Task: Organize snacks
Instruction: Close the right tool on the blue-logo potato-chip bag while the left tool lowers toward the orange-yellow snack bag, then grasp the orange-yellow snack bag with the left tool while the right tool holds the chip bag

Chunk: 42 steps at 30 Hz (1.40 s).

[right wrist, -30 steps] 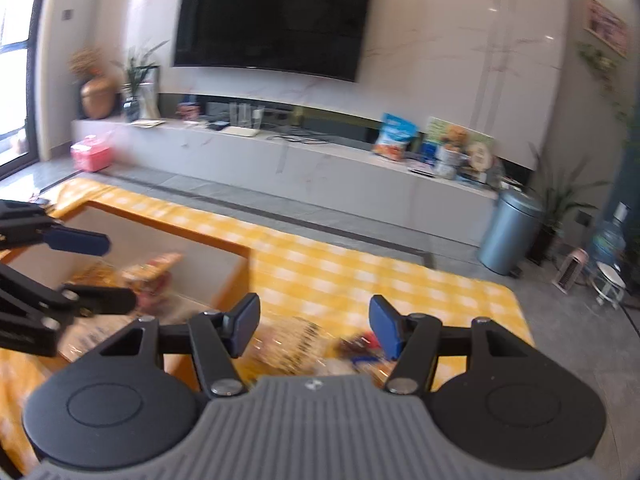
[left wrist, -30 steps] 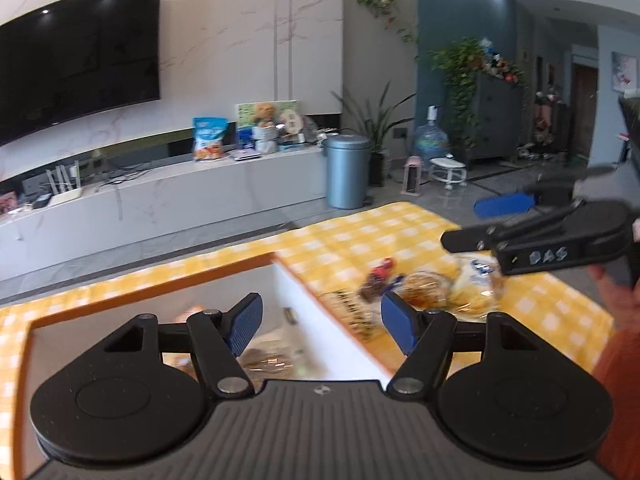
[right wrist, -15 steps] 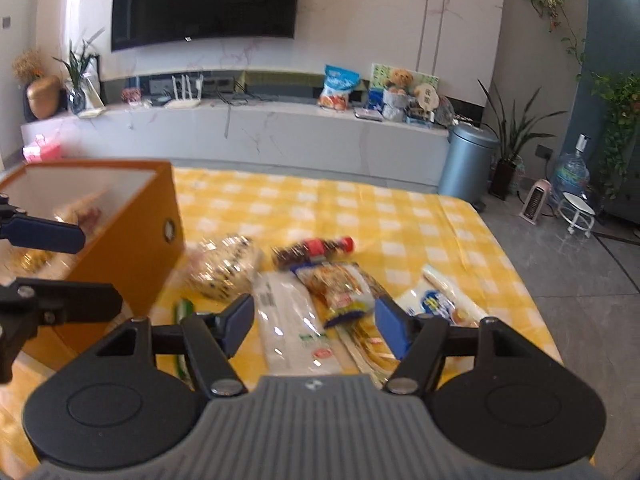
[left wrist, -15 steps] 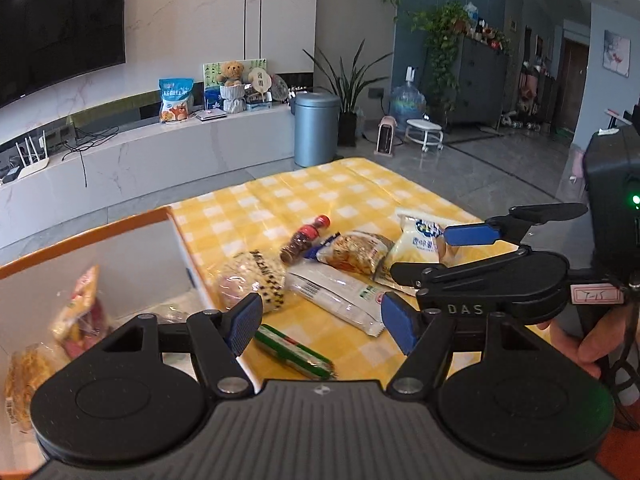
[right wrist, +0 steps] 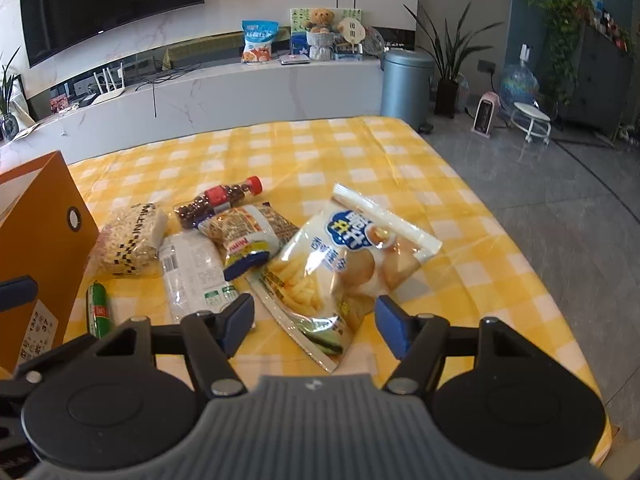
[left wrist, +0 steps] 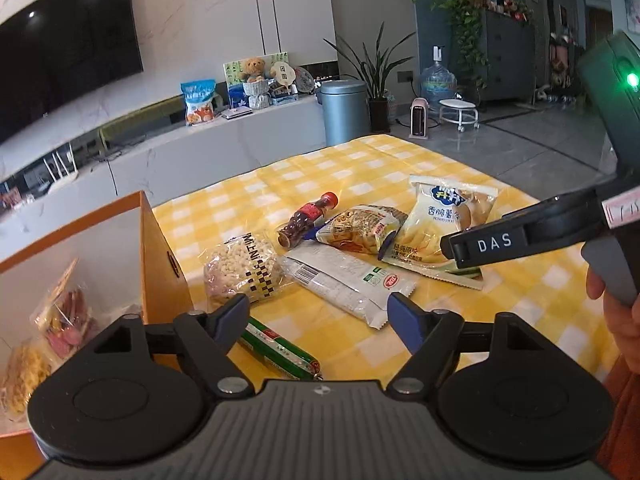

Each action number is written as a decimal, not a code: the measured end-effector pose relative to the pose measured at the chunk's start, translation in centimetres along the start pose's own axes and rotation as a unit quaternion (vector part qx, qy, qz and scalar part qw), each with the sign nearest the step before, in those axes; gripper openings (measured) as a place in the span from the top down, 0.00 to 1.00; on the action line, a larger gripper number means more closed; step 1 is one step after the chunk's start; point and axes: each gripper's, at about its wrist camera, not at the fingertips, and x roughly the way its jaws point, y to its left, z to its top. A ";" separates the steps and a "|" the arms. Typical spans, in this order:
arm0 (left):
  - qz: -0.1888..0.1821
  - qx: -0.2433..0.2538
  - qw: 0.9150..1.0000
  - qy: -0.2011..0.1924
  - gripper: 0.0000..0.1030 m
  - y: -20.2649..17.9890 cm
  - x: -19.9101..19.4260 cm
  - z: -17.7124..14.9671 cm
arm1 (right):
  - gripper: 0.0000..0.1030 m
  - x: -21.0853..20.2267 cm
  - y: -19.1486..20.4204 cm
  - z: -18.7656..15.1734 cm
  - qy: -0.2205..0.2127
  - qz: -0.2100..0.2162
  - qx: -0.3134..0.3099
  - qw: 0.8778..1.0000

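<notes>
Several snacks lie on the yellow checked tablecloth [left wrist: 400,168]: a potato chip bag [right wrist: 344,264], a brown biscuit pack [right wrist: 248,236], a small red-capped bottle [right wrist: 218,200], a long white pack [right wrist: 192,276], a puffed-grain bag [right wrist: 128,244] and a green sausage [right wrist: 100,310]. An orange box [left wrist: 160,256] at the left holds a few snack bags [left wrist: 64,312]. My left gripper [left wrist: 318,320] is open and empty above the white pack [left wrist: 340,280]. My right gripper [right wrist: 314,322] is open and empty, just over the chip bag's near end.
The table's right edge drops to a grey tiled floor [right wrist: 560,200]. Behind the table stand a white TV bench [right wrist: 240,88], a grey bin [right wrist: 406,84], plants and a small stool [right wrist: 532,120]. The right gripper's body [left wrist: 540,232] crosses the left wrist view at the right.
Both grippers have swung right from over the orange box to the loose snacks and come closer to them. Both stay open and empty.
</notes>
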 end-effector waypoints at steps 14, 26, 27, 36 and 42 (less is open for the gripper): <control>-0.031 -0.054 0.998 0.022 0.20 -1.4 3.5 2.3 | 0.21 2.1 -2.8 0.8 0.019 -0.016 0.067 0.997; -0.038 -0.093 0.994 0.045 0.20 -0.5 6.7 3.9 | 0.11 6.9 -5.5 3.3 0.075 0.029 0.200 0.976; -0.041 -0.093 0.994 0.048 0.20 -0.5 7.0 3.9 | 0.11 7.1 -5.6 3.4 0.075 0.025 0.205 0.976; -0.068 -0.128 0.988 0.056 0.17 -0.9 9.4 4.8 | 0.50 7.4 -7.0 3.1 0.063 0.032 0.250 0.966; -0.069 -0.130 0.987 0.071 0.22 -1.2 10.8 5.9 | 0.67 6.5 -7.7 3.1 0.053 0.016 0.249 0.967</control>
